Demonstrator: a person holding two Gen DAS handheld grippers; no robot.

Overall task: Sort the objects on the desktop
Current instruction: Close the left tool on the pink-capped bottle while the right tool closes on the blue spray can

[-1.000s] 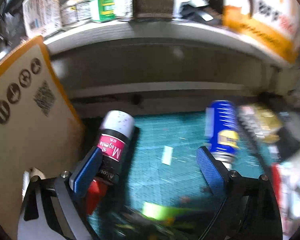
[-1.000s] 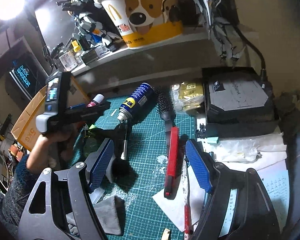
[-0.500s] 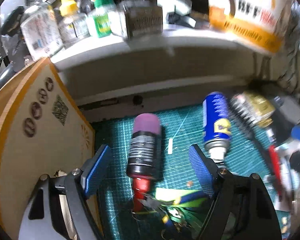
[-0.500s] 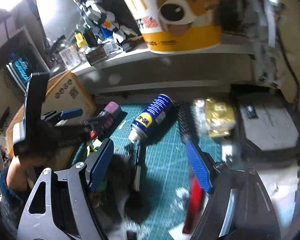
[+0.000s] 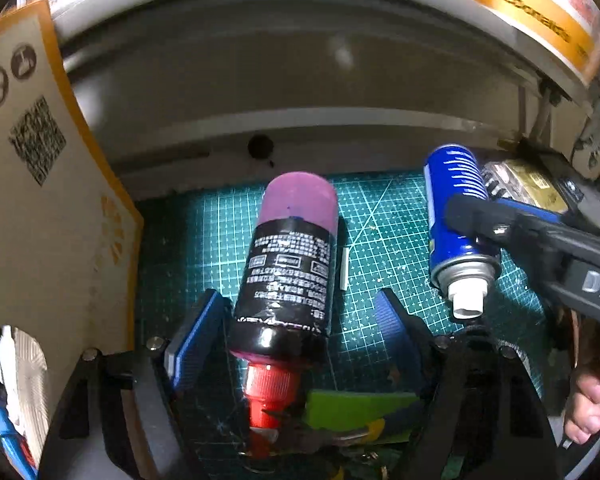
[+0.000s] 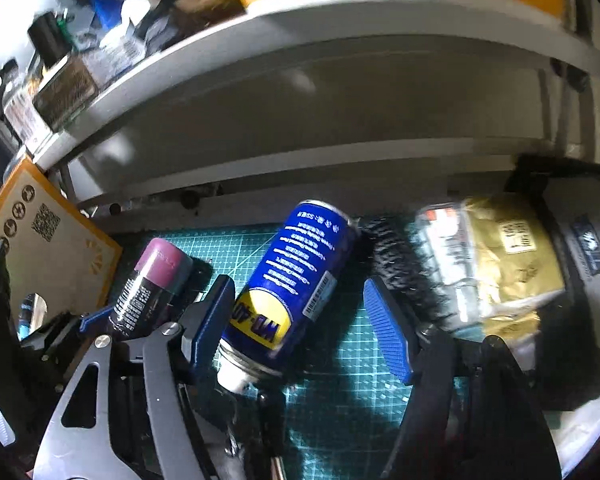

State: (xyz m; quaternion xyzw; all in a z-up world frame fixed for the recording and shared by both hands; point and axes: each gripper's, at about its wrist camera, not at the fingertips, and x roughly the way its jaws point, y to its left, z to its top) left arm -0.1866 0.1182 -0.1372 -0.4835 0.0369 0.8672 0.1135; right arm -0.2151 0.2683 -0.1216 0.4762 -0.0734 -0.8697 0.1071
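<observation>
The left gripper (image 5: 300,332) tilts down over the green gridded cutting mat (image 5: 384,232), its ribbed blue pads (image 5: 196,332) closing around a black bottle (image 5: 288,272) but not yet gripping it: one pad lies just against the glossy side, while the other stands off with mat showing between. The bottle is a smooth cylinder lying on the mat, its matte pink base toward the rear shelf and a ridged red cap (image 5: 268,396) toward the gripper.

The right gripper (image 6: 300,332) also points steeply down at the mat, jaws closing with a blue WD-40 spray can (image 6: 296,284) between them; its left pad (image 6: 212,320) is at the can's side, the right pad is clear, so nothing is clasped. The metal can lies on the mat beside the bottle, its white nozzle toward the gripper. A black bristly round brush (image 6: 400,268) lies along the mat just beyond the can, then a crinkled gold foil packet (image 6: 508,256). A printed cardboard box (image 5: 40,200) stands at the mat's other edge.
</observation>
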